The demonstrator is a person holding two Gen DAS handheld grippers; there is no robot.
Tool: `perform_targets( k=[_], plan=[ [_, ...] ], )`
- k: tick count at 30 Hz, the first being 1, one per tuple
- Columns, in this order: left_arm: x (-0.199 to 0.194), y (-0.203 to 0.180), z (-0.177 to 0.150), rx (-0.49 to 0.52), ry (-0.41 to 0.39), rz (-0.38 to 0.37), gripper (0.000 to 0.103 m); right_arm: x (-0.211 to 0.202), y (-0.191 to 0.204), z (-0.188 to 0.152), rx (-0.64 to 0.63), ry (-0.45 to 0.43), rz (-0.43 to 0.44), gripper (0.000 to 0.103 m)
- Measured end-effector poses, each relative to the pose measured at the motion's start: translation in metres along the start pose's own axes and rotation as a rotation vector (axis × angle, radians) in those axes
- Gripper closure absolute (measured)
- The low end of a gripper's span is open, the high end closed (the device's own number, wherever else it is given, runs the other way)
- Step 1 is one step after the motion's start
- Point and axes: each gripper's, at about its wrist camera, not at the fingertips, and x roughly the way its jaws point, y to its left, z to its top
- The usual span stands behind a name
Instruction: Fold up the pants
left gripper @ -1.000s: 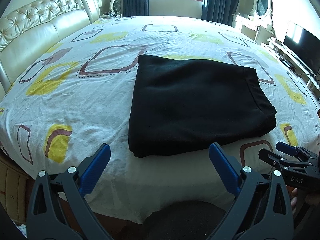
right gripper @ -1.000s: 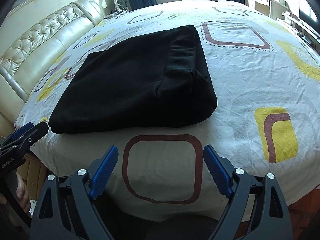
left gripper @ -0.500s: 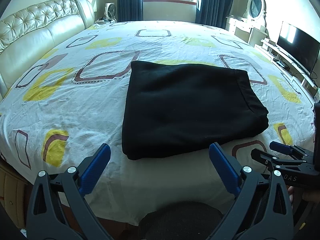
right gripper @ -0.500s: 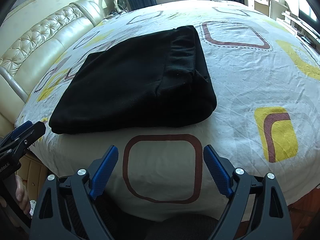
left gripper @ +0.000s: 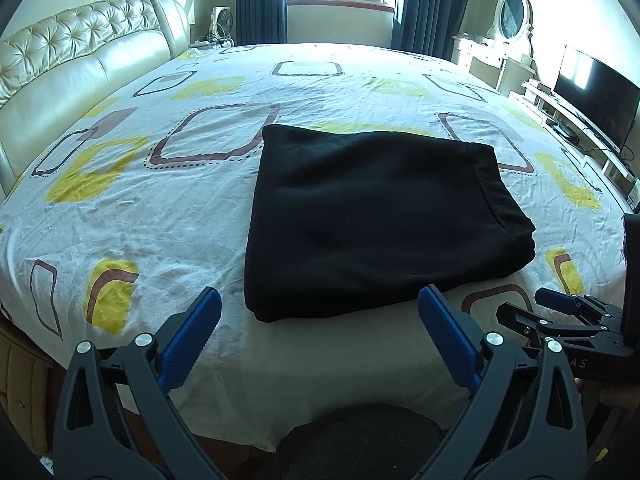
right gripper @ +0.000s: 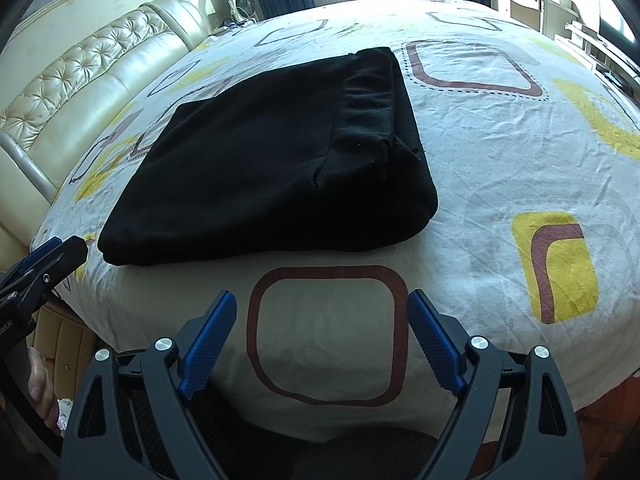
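Note:
Black pants (left gripper: 376,216) lie folded into a thick rectangle on the bed, waistband toward the right. In the right wrist view the same pants (right gripper: 276,160) sit up and left of centre. My left gripper (left gripper: 320,312) is open, hovering just short of the fold's near edge, with nothing between its blue pads. My right gripper (right gripper: 322,312) is open too, over bare sheet in front of the pants' near right corner. Each gripper shows at the edge of the other's view: the right gripper (left gripper: 560,312) and the left gripper (right gripper: 44,264).
The bed sheet (left gripper: 132,208) is white with yellow and brown squares. A tufted cream headboard (left gripper: 72,64) runs along the left. A television (left gripper: 596,96) and a dresser with an oval mirror (left gripper: 514,12) stand at the right. A person's hand (right gripper: 40,384) holds the left gripper.
The left wrist view has tilted up a little, so the pants sit lower and the window shows more. The right view is unchanged. Both grippers stayed open.

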Motion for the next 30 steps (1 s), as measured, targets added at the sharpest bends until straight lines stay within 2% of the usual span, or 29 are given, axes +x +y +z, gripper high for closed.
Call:
perform_targets(
  k=[6,13,18,22,27,30],
  plan=[
    [-0.008,-0.004,0.002,0.019,-0.033,0.007,0.004,0.001,0.002,-0.002,0.003,0.008,0.003,0.017],
    [-0.017,-0.008,0.005,0.031,-0.07,-0.022,0.002,0.002,0.002,-0.003,0.003,0.021,0.012,0.017],
    [-0.015,-0.008,0.007,0.034,-0.04,0.072,0.002,0.003,0.002,-0.005,0.007,0.029,0.019,0.017],
    [-0.023,-0.008,0.016,0.048,-0.078,-0.007,0.002,0.004,0.001,-0.005,0.014,0.033,0.025,0.017],
    [-0.018,-0.005,0.029,0.103,-0.081,-0.011,0.002,-0.007,-0.008,0.0,0.056,0.002,0.049,0.017],
    [-0.005,0.019,0.043,0.074,-0.078,0.005,0.002,-0.017,-0.02,0.015,0.096,-0.026,0.071,0.017]
  ],
)
